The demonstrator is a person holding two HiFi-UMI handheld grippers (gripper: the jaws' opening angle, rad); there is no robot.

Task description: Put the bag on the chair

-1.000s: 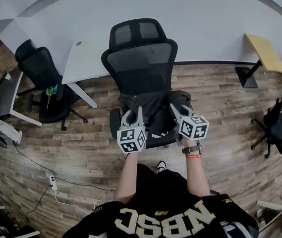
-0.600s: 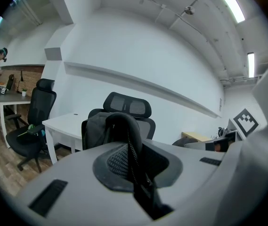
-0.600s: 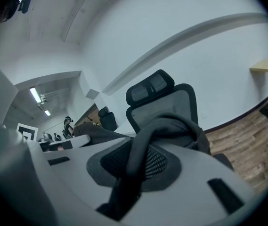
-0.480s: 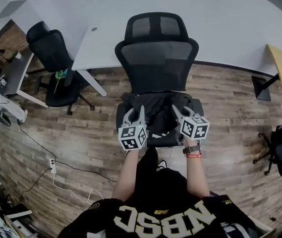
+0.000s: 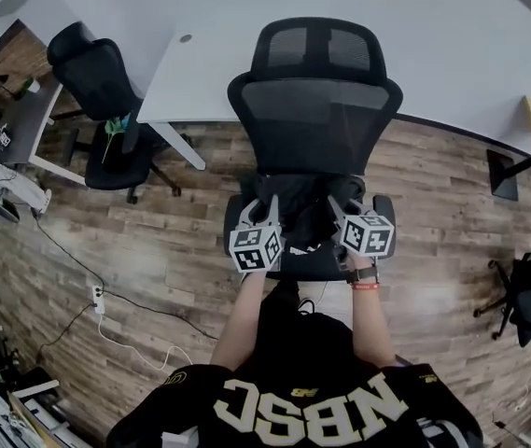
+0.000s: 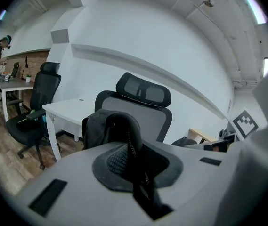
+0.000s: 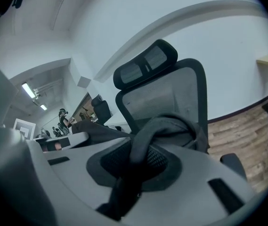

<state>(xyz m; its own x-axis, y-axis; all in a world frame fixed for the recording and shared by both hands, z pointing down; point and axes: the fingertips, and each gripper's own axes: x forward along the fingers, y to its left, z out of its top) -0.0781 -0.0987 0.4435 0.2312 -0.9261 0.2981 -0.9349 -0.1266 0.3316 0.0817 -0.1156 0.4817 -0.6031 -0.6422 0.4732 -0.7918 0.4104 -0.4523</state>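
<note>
Black fabric is pinched in both tongs. The left gripper (image 5: 263,215) is clamped on a zipped edge of the bag (image 5: 304,205), and the right gripper (image 5: 338,211) is closed round a thick strap or fold of it. Held at both sides, the bag sits low over the seat of the chair (image 5: 316,119), in front of its mesh backrest. Whether its weight rests fully on the cushion I cannot tell. The carrying looks nearly done, by my reading; what is left is to settle the bag, open both tongs and draw back. Beyond stand a white desk (image 5: 200,82), a second chair (image 5: 106,77) and the wall.
</note>
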